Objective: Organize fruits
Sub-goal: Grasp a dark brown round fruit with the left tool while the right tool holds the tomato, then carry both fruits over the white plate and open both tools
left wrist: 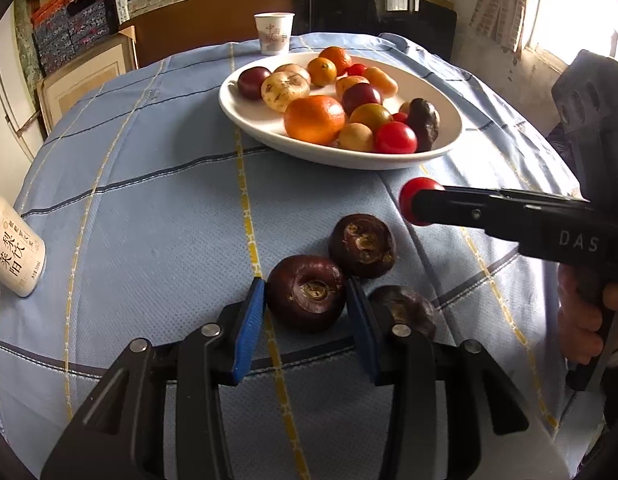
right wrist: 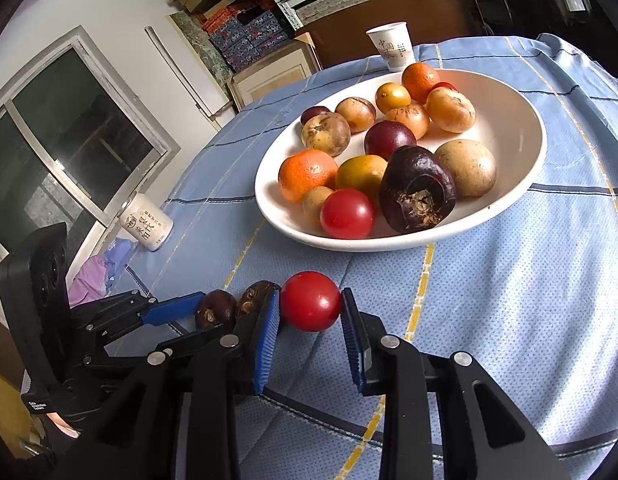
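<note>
Blue checked cloth [left wrist: 149,216] covers the table, yellow and dark lines crossing it. At the bottom of the left wrist view, the left gripper [left wrist: 305,300] stands with its blue pads set wide on either side of a dark water chestnut [left wrist: 307,298], near it, though contact cannot be told. A second chestnut [left wrist: 363,246] lies just beyond, and a third [left wrist: 405,310] sits half hidden behind the right pad. Low in the right wrist view, the right gripper [right wrist: 311,308] brackets a red tomato [right wrist: 311,301], jaws apart (grip unclear). Farther up, the white bowl [right wrist: 509,120] holds oranges, tomatoes and brown fruits. A white can [right wrist: 147,222] stands at left, a paper cup [right wrist: 393,46] behind.
</note>
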Motion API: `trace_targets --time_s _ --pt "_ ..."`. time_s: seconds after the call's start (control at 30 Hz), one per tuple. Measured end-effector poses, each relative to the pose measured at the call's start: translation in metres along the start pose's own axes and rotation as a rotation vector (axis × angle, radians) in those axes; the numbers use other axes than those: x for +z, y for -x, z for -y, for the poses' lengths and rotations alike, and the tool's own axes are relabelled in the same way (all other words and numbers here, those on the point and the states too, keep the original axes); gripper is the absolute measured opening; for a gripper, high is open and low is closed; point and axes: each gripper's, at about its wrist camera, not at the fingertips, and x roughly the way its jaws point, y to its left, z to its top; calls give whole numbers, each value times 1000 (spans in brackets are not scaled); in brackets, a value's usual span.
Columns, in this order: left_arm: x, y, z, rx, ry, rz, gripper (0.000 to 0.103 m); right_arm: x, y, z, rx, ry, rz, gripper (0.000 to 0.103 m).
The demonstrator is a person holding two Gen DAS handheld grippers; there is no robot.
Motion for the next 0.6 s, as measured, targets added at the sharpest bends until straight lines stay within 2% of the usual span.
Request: trace_targets --time_s 0.2,0.37,0.43,0.5,0.53,0.6 --pt "0 2 0 -24 21 0 41 0 2 -5 7 27 7 31" --pt "3 15 -9 -79 80 57 41 0 9 -15 66 78 39 31" --pt "6 24 -12 -66 91 104 41 0 17 -20 68 118 98 31" --pt "16 30 -18 -73 114 127 41 4 29 -25 4 174 201 31" --pt "28 33 -21 -90 127 139 41 7 32 -25 -20 191 240 31" --pt "48 36 -23 -75 120 162 41 19 34 -21 -60 194 297 31"
